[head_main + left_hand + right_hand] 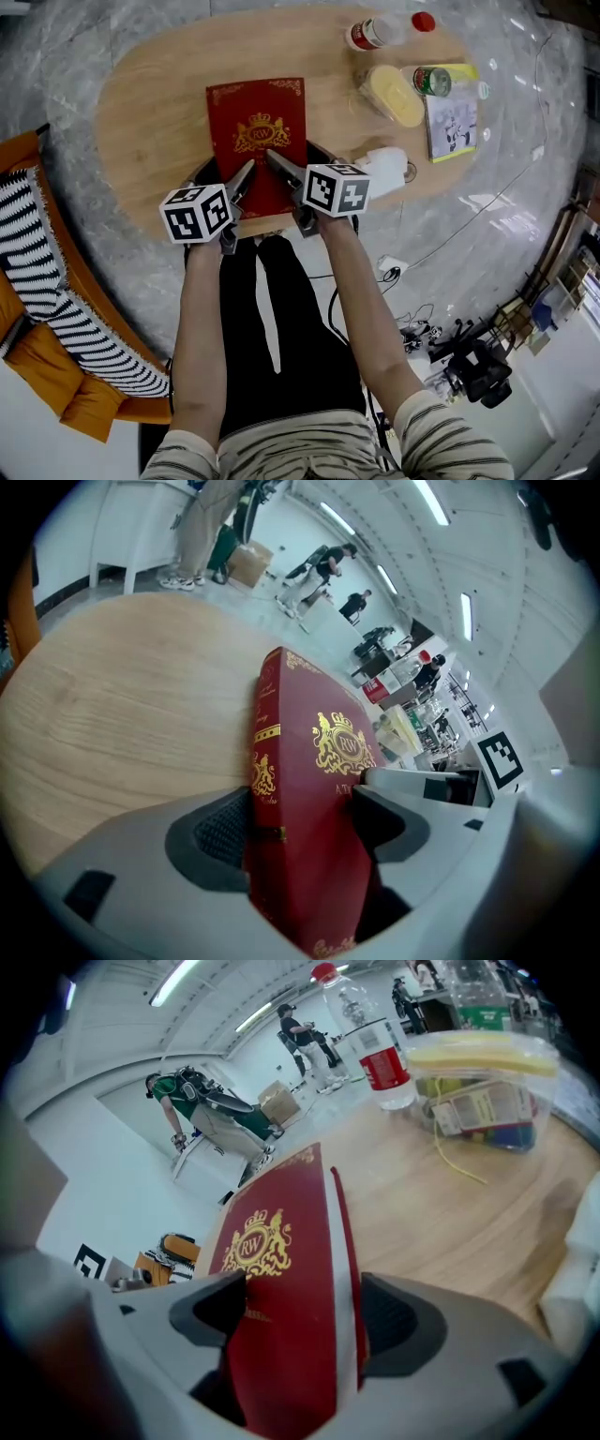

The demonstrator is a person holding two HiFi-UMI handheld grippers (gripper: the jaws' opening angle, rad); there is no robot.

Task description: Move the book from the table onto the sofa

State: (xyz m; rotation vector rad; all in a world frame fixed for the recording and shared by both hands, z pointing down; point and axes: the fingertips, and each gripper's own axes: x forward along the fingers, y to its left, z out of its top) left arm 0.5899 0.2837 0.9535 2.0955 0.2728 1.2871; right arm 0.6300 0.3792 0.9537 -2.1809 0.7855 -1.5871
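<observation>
Left claw (247, 178), right claw (277, 161) around near edge of book (256, 127)

Grey marble floor (525, 112), white walls (122, 1176) w/ ceiling strip lights (433, 501)

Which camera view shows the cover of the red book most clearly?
The head view: the red book on the table shows its cover from above, except the near edge under the left gripper and right gripper. The left gripper view shows spine and slanted cover between the fingers; the right gripper view, cover and page edge.
</observation>
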